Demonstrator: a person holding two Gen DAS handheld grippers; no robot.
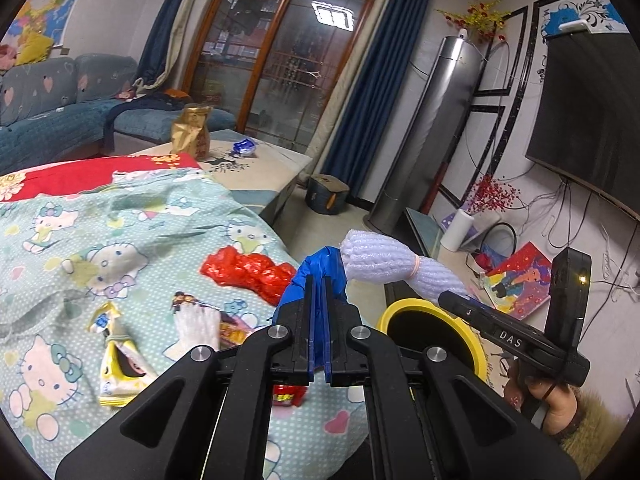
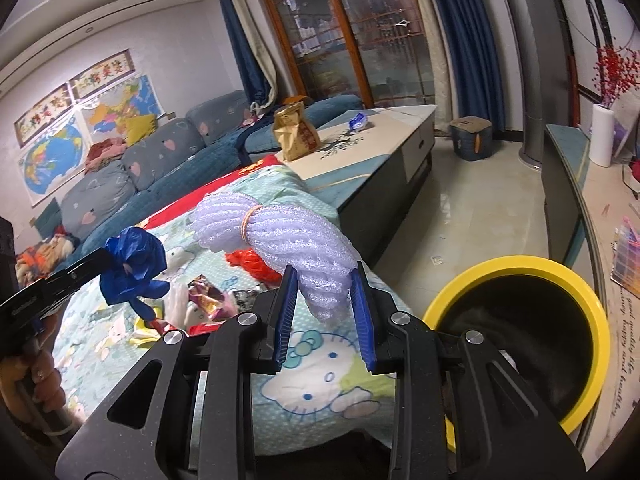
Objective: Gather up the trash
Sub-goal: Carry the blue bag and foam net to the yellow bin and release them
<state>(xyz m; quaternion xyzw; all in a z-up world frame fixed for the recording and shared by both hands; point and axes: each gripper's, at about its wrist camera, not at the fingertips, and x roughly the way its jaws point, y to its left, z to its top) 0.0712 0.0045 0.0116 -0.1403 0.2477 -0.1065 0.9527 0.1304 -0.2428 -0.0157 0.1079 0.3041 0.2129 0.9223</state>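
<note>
Blue sofa [image 2: 168, 156], wall maps [image 2: 60, 160]

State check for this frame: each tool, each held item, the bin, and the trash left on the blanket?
Left tool: shut on blue plastic bag.
Right tool: shut on white foam netting.
Yellow bin: open, upright.
Red plastic bag: crumpled, lying on blanket.
Snack wrappers: lying loose.

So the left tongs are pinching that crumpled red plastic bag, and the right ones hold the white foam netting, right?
Not quite: the left tongs pinch a crumpled blue plastic bag, as the left wrist view shows. The right tongs do hold the white foam netting.
</note>
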